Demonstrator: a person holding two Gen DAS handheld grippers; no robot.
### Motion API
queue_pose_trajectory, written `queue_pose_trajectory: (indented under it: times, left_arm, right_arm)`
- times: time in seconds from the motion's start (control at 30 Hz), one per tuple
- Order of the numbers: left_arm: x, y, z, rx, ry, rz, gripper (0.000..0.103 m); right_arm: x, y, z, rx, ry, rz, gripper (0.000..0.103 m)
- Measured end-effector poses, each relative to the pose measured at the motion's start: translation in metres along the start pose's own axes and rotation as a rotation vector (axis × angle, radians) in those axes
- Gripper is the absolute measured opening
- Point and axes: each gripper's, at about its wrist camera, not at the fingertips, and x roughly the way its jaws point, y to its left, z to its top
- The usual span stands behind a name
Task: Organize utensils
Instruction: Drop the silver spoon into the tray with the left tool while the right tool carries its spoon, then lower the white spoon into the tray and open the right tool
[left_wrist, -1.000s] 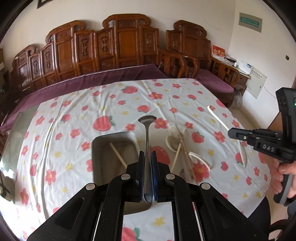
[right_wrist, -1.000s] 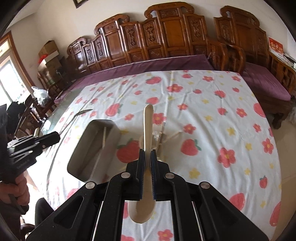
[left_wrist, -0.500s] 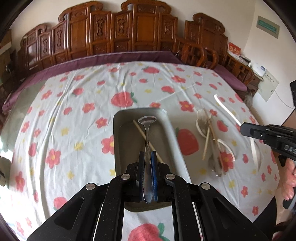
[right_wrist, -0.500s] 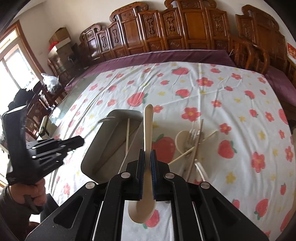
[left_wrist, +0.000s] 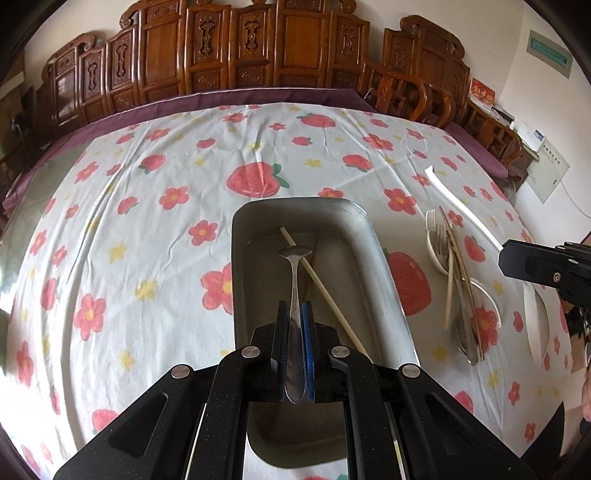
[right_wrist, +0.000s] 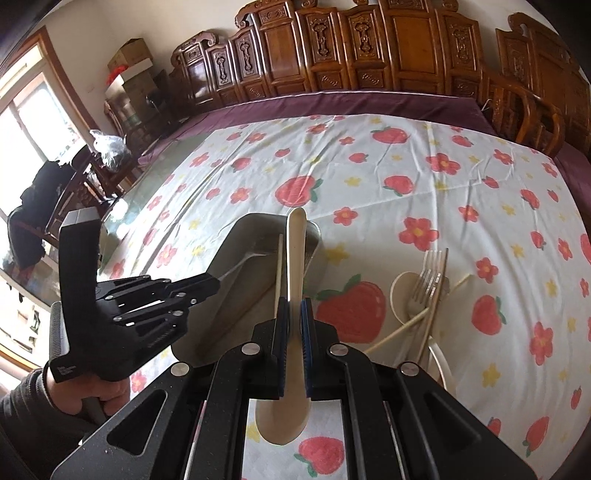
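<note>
My left gripper (left_wrist: 295, 314) is shut on a metal spoon (left_wrist: 294, 273), held over the grey metal tray (left_wrist: 384, 273), bowl end pointing away. One wooden chopstick (left_wrist: 321, 288) lies in the tray. My right gripper (right_wrist: 294, 310) is shut on a cream plastic spoon (right_wrist: 295, 258), its handle pointing over the tray's near right corner (right_wrist: 236, 295). The left gripper body (right_wrist: 147, 295) shows at the left of the right wrist view. The right gripper (left_wrist: 546, 266) shows at the right edge of the left wrist view.
A pile of loose utensils lies right of the tray: a metal fork (right_wrist: 424, 284), chopsticks (left_wrist: 450, 284), cream spoons (left_wrist: 436, 247). The round table wears a strawberry-print cloth (left_wrist: 147, 206). Carved wooden chairs (left_wrist: 258, 55) stand behind it.
Both grippers have moved left and closer to the tray. The metal spoon now hangs lower over the tray's inside. The cream spoon now reaches over the tray's edge.
</note>
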Motion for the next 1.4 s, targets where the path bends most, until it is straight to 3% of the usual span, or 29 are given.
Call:
queue_pose_trajectory:
  times: [0.5, 0.6, 0.9, 1.23, 1.4]
  left_arm:
    - [0.001, 0.006, 0.009, -0.019, 0.001, -0.023, 0.008]
    - [-0.013, 0.010, 0.009, -0.020, -0.023, -0.021, 0.024]
    - [-0.053, 0.032, 0.001, -0.012, -0.074, 0.032, 0.032]
    - [-0.081, 0.057, -0.009, -0.044, -0.105, 0.066, 0.037]
    - [-0.090, 0.062, -0.011, -0.050, -0.121, 0.071, 0.045]
  right_arm:
    - [0.018, 0.013, 0.008, -0.009, 0.019, 0.012, 0.008]
    - [0.025, 0.018, 0.009, -0.003, 0.023, 0.024, 0.008]
    - [0.060, 0.036, 0.007, 0.046, 0.050, 0.091, 0.008]
    - [0.090, 0.058, 0.009, 0.036, 0.063, 0.087, 0.008]
    - [0.096, 0.063, 0.012, 0.031, 0.061, 0.078, 0.009]
